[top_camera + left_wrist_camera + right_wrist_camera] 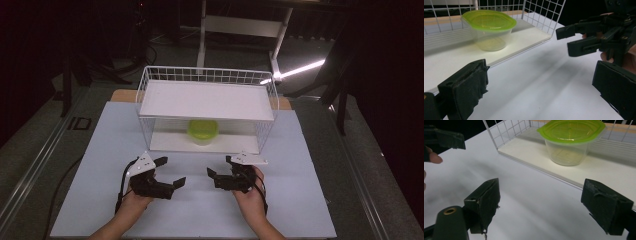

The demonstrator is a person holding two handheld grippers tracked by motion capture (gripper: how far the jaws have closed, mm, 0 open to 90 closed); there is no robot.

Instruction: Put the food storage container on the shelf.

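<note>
High view: we look down on a pale blue table top [300,200] with a white wire rack [207,107] at its far middle and our two grippers side by side nearer us.
Left gripper: we hold the left gripper [171,172] over the table in front of the rack's left half; its jaws stand wide apart and have nothing between them.
Left gripper view: we see our own two black jaws spread to the far edges, with bare table between them; the container [488,28] sits ahead and to the left inside the rack, and the right gripper [571,40] comes in at the upper right, apart from ours.
Container: a clear plastic tub with a green lid [202,131], upright on the rack's lower white shelf [165,142], about midway along it and under the upper shelf [207,100]; neither gripper touches it.
Right gripper: we hold the right gripper [220,167] over the table in front of the rack's right half, near the left one but not touching; its jaws are also spread wide and grip nothing.
Right gripper view: our jaws frame bare table, with the container [570,141] ahead at the upper right on the shelf [599,173] and the left gripper's jaw tip [449,140] at the upper left.
</note>
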